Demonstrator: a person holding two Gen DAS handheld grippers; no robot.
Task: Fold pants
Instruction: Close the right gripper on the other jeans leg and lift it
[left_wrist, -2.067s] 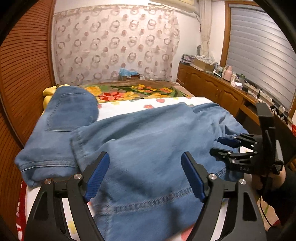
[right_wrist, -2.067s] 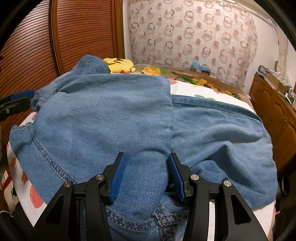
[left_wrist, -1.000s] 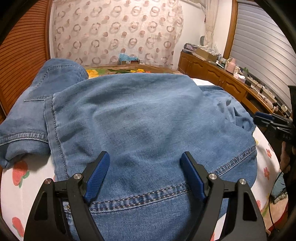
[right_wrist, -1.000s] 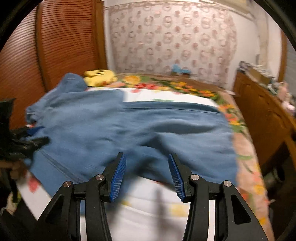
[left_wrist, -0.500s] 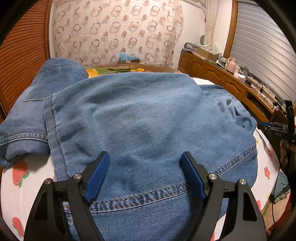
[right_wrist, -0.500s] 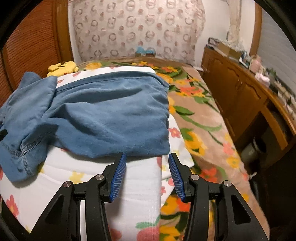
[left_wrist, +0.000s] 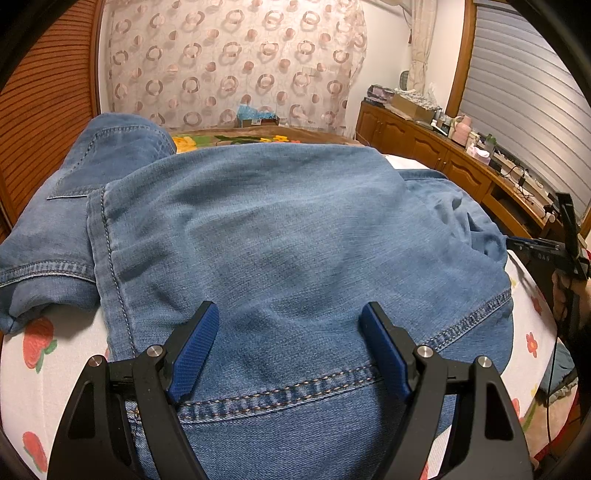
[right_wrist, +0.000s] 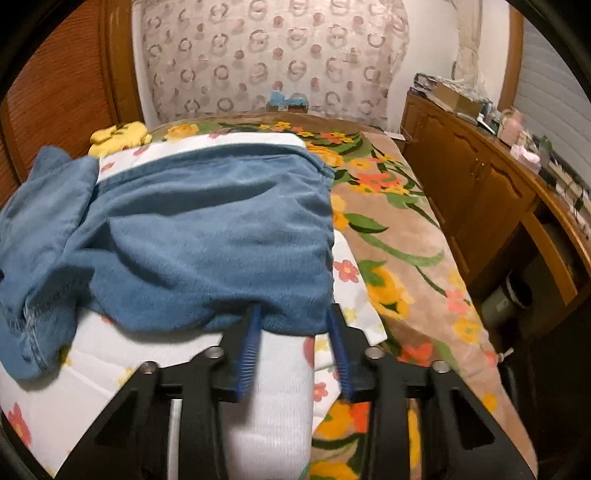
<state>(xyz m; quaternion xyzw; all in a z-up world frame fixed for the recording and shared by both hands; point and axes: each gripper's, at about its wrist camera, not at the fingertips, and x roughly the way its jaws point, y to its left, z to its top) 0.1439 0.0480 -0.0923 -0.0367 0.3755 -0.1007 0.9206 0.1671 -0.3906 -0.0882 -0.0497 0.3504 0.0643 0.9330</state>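
closing on the jeans (right_wrist: 207, 236) hem, the right gripper (right_wrist: 295, 347) is set for another fold; the left gripper (left_wrist: 288, 347) is held apart above the denim.

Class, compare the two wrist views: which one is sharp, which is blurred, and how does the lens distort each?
Left wrist view: sharp, stitching on the jeans crisp, warm even room light. Right wrist view: motion-blurred, jeans and right gripper fingers smeared. Both: fisheye bending of the curtain and cabinet, dark rounded corners.
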